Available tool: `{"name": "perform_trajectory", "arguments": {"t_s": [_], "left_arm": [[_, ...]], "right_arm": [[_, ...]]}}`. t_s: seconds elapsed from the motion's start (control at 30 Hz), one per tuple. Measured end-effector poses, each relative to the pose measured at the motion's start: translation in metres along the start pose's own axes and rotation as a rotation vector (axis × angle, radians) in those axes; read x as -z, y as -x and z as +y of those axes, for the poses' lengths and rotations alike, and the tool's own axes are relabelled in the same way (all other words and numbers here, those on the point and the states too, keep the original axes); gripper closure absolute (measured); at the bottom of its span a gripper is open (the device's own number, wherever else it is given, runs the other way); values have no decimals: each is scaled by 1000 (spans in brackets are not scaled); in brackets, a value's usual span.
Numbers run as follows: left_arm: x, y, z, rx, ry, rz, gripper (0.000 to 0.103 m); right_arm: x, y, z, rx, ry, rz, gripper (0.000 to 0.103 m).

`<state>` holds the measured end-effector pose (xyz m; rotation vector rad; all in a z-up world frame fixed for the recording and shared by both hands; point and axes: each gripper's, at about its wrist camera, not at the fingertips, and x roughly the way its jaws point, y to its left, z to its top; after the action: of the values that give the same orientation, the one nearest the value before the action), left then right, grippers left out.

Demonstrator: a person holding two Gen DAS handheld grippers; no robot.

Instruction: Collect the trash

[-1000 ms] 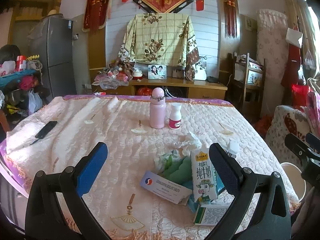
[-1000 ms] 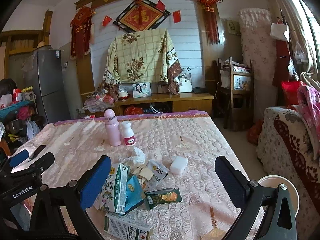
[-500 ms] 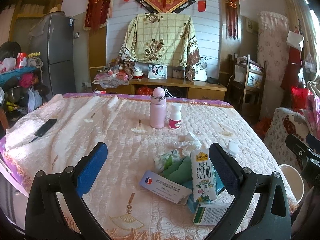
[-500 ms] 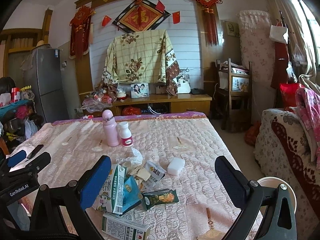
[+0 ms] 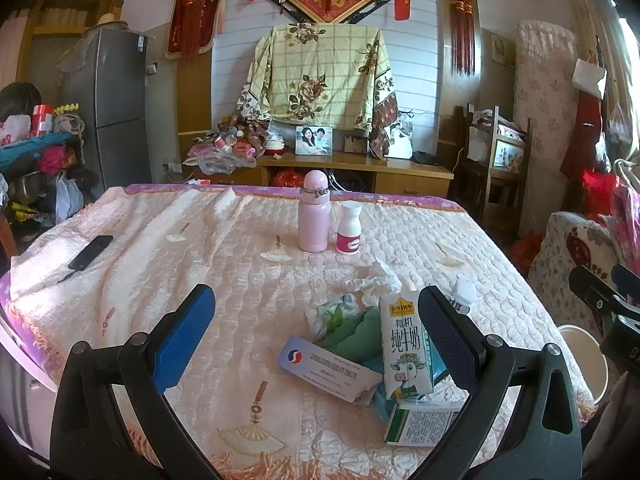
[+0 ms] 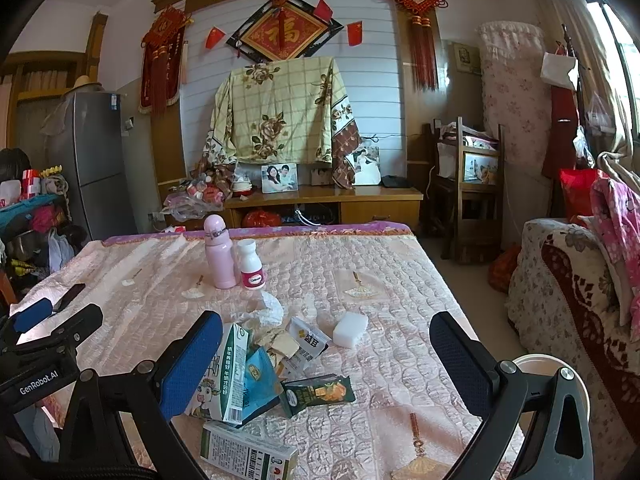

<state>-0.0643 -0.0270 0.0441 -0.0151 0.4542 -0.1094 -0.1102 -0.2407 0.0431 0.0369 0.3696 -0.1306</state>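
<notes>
A heap of trash lies on the pink quilted table [image 5: 200, 264]: a milk carton [image 5: 404, 344] [image 6: 224, 376], a long white box [image 5: 328, 362], a green-white box [image 5: 420, 422] [image 6: 248, 454], green wrappers [image 5: 352, 332], a dark snack packet [image 6: 318, 392], a blue packet [image 6: 256, 380], crumpled tissue [image 5: 376, 280] [image 6: 268, 308]. My left gripper [image 5: 316, 336] is open and empty, held near the heap. My right gripper [image 6: 328, 364] is open and empty above the heap's right side. A white bin [image 6: 540, 364] [image 5: 584, 356] stands off the table's right edge.
A pink bottle [image 5: 315, 212] and a small white pill bottle [image 5: 349, 229] stand mid-table. A white sponge block [image 6: 351, 329] lies right of the heap. A black phone [image 5: 90, 253] lies at the left. A sofa [image 6: 568, 296] is at the right, a cabinet [image 5: 352, 168] behind.
Both grippers have drifted slightly; the views shift a little. Both stay open and empty, and the trash has not moved.
</notes>
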Motion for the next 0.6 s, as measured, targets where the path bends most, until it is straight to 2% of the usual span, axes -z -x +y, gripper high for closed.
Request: {"name": "perform_trajectory", "arguments": {"t_s": [0.6], "left_arm": [[4,2,2,-22,-11,19,2]], "right_arm": [[6,1,-1,-1,0,11,0]]}}
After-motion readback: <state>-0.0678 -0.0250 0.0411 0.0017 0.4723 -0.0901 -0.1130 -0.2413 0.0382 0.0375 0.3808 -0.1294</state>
